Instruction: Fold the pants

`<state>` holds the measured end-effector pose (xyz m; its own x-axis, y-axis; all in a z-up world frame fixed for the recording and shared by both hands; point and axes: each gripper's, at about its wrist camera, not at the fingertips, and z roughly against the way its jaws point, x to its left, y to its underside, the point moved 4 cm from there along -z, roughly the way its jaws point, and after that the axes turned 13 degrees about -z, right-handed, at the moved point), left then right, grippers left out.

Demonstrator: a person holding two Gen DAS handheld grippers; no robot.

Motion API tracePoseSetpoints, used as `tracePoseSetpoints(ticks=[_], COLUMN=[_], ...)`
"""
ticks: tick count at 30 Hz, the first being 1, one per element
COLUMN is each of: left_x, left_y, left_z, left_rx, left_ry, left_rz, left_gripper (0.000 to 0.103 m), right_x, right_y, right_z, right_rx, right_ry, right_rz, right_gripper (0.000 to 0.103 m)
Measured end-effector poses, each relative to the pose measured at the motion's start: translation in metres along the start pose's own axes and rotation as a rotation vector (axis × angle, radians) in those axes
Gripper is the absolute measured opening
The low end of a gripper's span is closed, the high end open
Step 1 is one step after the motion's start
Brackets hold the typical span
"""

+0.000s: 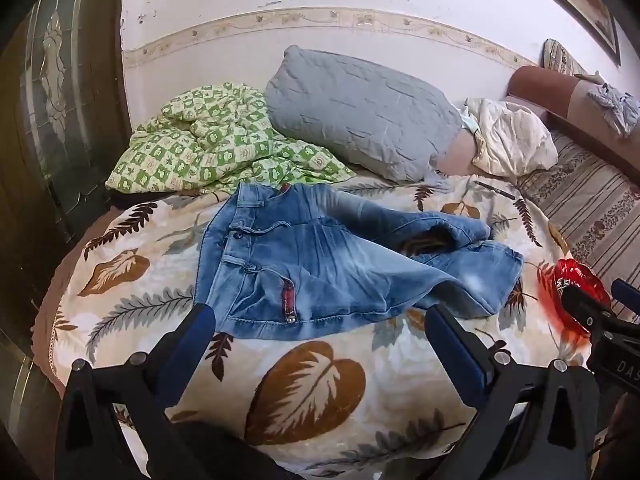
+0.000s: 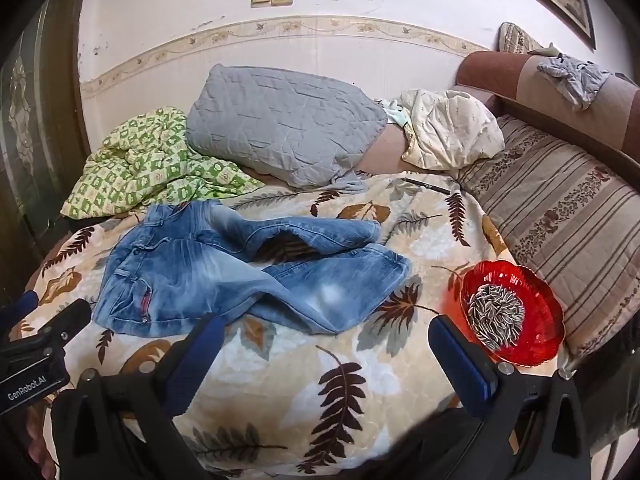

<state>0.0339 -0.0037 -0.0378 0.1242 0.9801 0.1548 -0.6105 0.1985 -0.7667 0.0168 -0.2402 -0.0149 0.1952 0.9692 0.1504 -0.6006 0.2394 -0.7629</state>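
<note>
Light blue jeans lie crumpled on the leaf-patterned bedspread, waistband to the left, legs bent and overlapping to the right. They also show in the right wrist view. My left gripper is open and empty, just short of the jeans' near edge. My right gripper is open and empty, hovering over the bedspread near the closer leg's hem.
A red bowl of sunflower seeds sits at the right, close to my right finger. A grey pillow, a green checked blanket, a cream pillow and a pen lie behind. A striped cushion borders the right.
</note>
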Motion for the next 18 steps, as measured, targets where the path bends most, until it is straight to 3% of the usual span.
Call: tracePoseSetpoints(ticks=[18], left_x=[-0.0017], left_y=[0.001], left_z=[-0.0018], left_rx=[0.017], left_ry=[-0.004], left_rz=[-0.008], left_gripper=[0.103], right_x=[0.0032], right_y=[-0.0002], right_z=[-0.0012], right_rx=[0.008], right_ry=[-0.004], right_rz=[0.009], right_gripper=[0.103])
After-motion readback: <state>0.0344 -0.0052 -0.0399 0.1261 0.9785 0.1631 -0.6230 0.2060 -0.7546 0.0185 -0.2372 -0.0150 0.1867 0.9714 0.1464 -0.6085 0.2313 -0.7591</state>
